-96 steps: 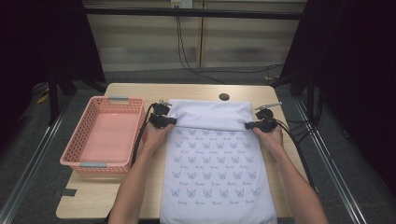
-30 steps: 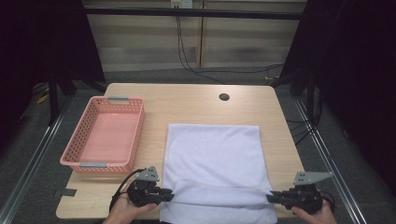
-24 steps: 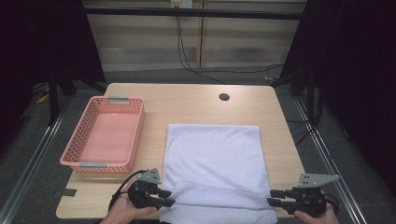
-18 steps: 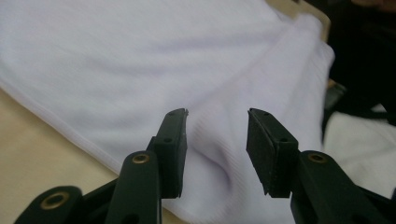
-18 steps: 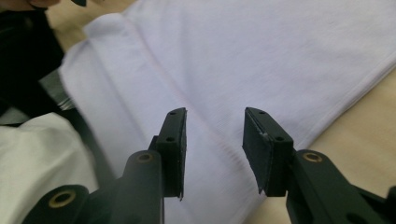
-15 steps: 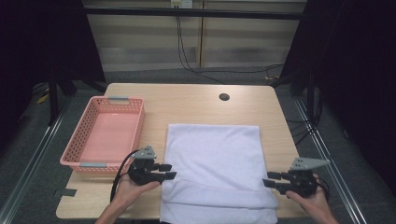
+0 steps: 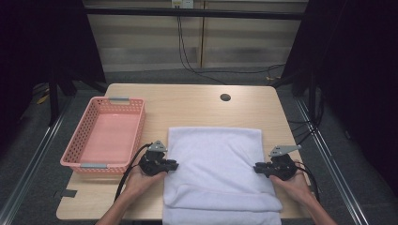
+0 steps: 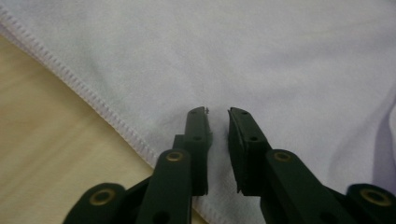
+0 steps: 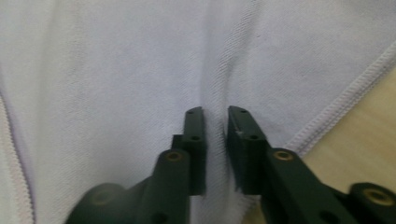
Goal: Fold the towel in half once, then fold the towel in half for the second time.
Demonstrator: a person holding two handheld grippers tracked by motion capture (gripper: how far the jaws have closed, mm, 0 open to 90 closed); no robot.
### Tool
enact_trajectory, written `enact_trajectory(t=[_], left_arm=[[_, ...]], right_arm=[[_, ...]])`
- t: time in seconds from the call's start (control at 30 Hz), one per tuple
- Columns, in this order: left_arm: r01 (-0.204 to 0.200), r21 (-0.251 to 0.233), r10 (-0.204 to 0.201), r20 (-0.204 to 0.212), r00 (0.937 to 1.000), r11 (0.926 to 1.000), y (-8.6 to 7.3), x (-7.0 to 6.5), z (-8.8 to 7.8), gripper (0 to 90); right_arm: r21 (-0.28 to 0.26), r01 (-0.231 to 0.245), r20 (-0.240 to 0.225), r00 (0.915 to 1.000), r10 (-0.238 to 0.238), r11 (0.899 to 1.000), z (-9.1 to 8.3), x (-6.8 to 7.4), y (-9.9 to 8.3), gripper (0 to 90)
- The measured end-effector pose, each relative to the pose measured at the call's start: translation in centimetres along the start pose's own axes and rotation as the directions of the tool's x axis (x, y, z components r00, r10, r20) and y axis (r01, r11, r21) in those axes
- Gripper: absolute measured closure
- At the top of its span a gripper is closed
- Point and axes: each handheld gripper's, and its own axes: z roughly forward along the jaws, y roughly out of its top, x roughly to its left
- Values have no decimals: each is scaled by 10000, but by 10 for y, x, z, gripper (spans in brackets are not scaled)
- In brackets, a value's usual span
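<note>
A white towel [image 7: 216, 164] lies folded on the wooden table [image 7: 187, 101], with a rolled fold across its near end. My left gripper [image 7: 174, 164] is at the towel's left edge, about halfway along it. In the left gripper view its jaws [image 8: 217, 112] have just been closing and stand nearly together over the hemmed edge, with cloth [image 8: 233, 46] between them. My right gripper [image 7: 257, 167] is at the towel's right edge. Its jaws [image 9: 215, 111] have also just been closing, and a raised crease of towel [image 9: 116, 70] runs into the narrow gap.
A pink plastic basket [image 7: 75, 161] stands on the left part of the table, close to my left hand. A small dark hole [image 7: 225, 97] marks the tabletop beyond the towel. Bare wood lies between the towel's far edge and the table's far edge.
Both grippers let go of the towel's near end, which now lies folded over. They moved away from me along the towel's sides and closed again at its left and right edges.
</note>
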Motion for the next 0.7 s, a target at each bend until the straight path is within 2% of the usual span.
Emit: enact_trajectory(t=[0.1,0.2,0.27,0.3,0.4,0.5,0.53,0.57,0.6,0.63,0.7], left_arm=[[-230,295,223,251,9994,9993,-2,-12,-1,800],[-629,539,627,55,9980,9966,-4,-27,-3,800],[-577,497,572,102,9983,9971,-7,-33,-5,802],[-524,555,509,289,9983,9971,-9,-35,-6,802],[-577,679,558,289,9980,9960,-15,-45,-11,802],[-603,660,573,465,9973,9960,-16,-46,-12,775],[-554,688,508,677,9964,9961,-15,-42,-11,761],[-445,702,383,869,9955,9965,-13,-39,-10,760],[-503,785,430,932,9947,9956,-11,-36,-11,741],[-492,652,432,912,9949,9967,-8,-34,-11,698],[-270,261,258,476,9985,9993,1,-26,-12,654]], right_arm=[[190,-11,-120,9999,13,9998,-10,8,-10,823],[161,-141,-220,9997,144,9998,-20,17,-23,823],[337,-8,-70,10000,10,9994,-27,24,-28,822],[433,-26,-111,9999,31,9991,-29,27,-30,822],[536,-27,-311,9995,43,9986,-35,33,-36,820],[563,-65,-428,9990,90,9984,-38,37,-39,801],[590,27,-383,9993,-5,9983,-38,36,-38,768],[543,-71,-232,9997,83,9985,-37,35,-36,738],[393,-112,-85,9999,116,9992,-36,32,-32,724],[238,-169,-3,9999,169,9996,-37,30,-30,710],[-366,-356,161,9992,362,9987,-40,20,-21,692]])
